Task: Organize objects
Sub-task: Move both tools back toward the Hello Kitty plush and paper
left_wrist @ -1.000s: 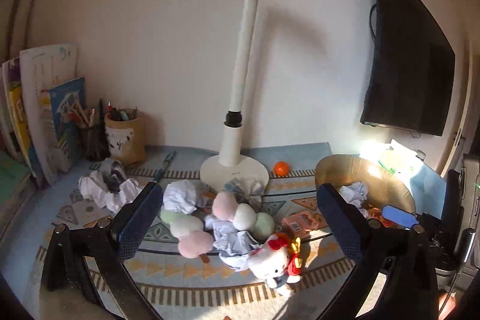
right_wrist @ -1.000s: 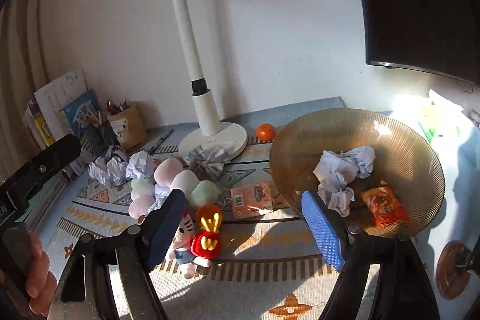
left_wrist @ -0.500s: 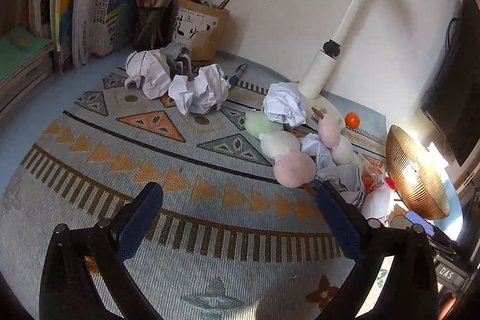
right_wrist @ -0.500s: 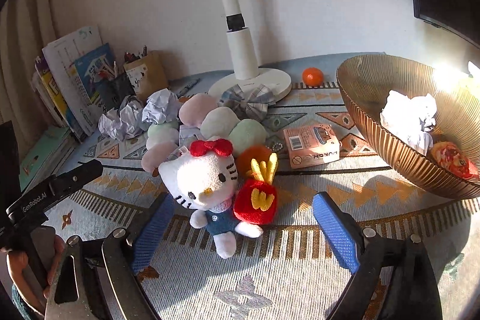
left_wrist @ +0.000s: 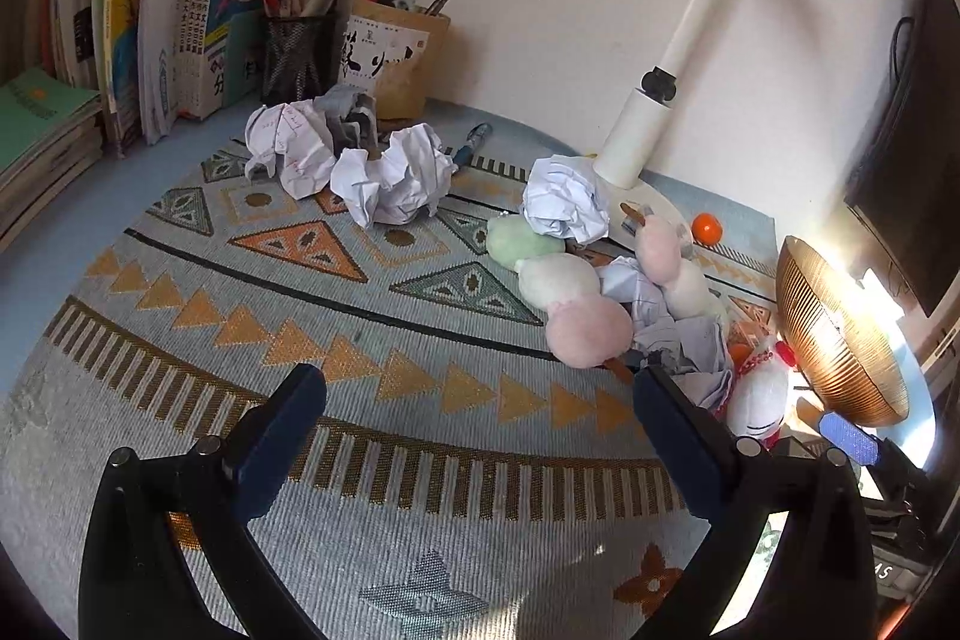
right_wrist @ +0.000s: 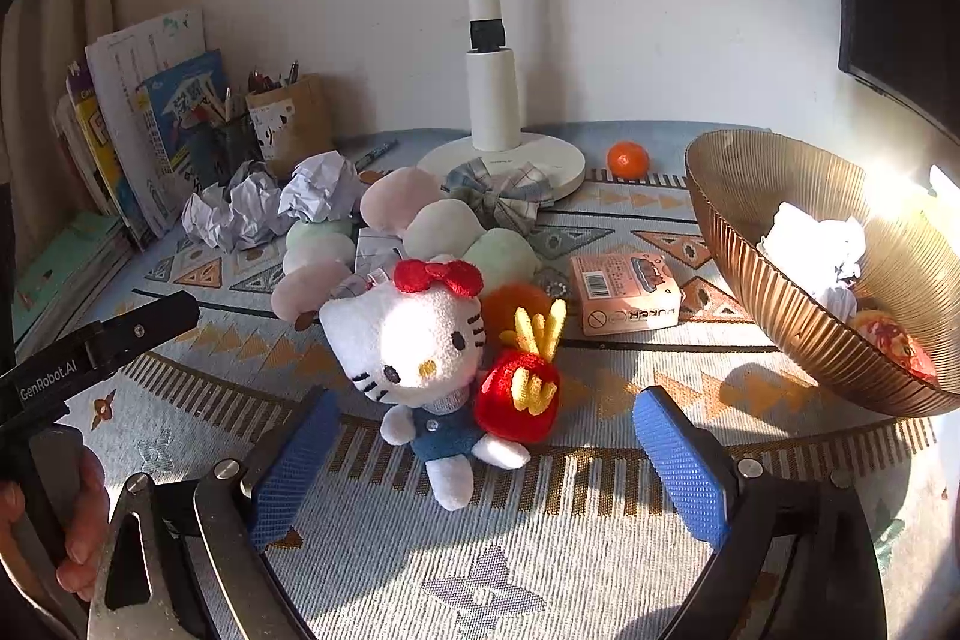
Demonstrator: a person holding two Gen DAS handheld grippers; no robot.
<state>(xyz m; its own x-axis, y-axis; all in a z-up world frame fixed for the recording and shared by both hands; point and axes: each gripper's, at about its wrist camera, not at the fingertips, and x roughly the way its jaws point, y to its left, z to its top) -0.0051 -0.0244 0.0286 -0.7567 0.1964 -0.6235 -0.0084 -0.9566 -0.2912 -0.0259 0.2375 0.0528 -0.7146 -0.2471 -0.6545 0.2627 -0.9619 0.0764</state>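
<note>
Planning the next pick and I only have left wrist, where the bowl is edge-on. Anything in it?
Observer: Yes. The bowl holds crumpled paper and an orange-red snack packet.
Operator: Right tool state? It's barely in my frame.
Observer: The right tool is open, and its jaws have just been opening. The plush cat lies in the gap ahead of them, and neither pad touches it.

Both wrist views tilt down, sharing the plush cat (right_wrist: 414, 340).
</note>
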